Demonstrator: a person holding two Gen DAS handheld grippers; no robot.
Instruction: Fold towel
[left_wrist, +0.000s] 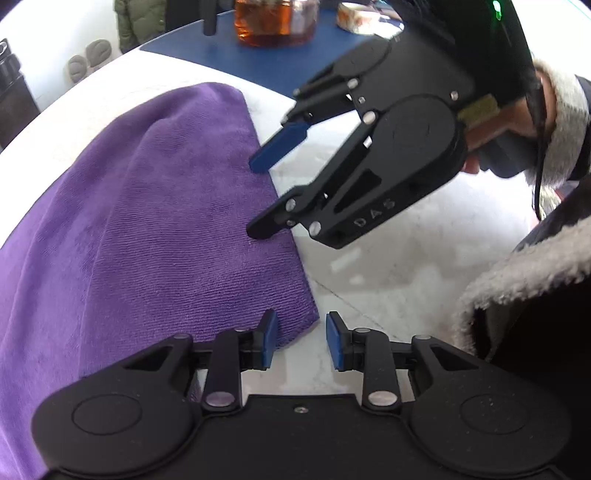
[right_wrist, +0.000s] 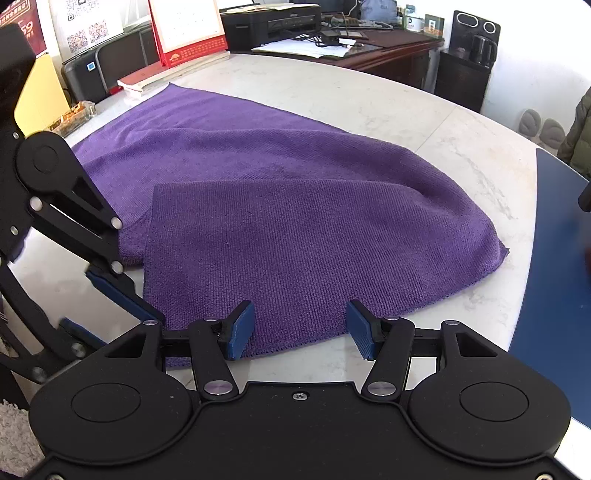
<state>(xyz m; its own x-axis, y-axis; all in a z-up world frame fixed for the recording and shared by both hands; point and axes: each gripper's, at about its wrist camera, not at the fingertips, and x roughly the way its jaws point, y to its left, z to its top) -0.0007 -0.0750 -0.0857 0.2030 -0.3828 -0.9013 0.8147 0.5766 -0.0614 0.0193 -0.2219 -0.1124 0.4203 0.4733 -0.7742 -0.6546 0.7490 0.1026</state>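
Towel (right_wrist: 280, 236) sits on the white marble table (right_wrist: 424, 122), purple, already doubled once: top layer lies over the lower one, fold edge rounded on the far right side in the right wrist view, lower layer sticking out at the far left, so layers aren't squared up

Left tongs (left_wrist: 301, 339): jaws part open, nothing between the pads, near corner of the towel just beside the left pad. Right tongs (right_wrist: 299, 326): jaws open wider, straddling the near hem, pads not pressing on cloth, holding nothing. Left wrist view shows the same right tongs (left_wrist: 258, 195) with tips resting at the towel's side edge

Judgement: first fold down and released, roughly halfway. Left to do: at least one more fold, plus tidying the offset layers

Edges: near hem and near corner both exposed and reachable. Room: bare table on the near side and to the right up to the blue mat (right_wrist: 554, 277); far left is crowded, with a red calendar (right_wrist: 192, 33) and a snack tray (right_wrist: 72, 116) close to the towel's far corner, so fold toward the near side, not away
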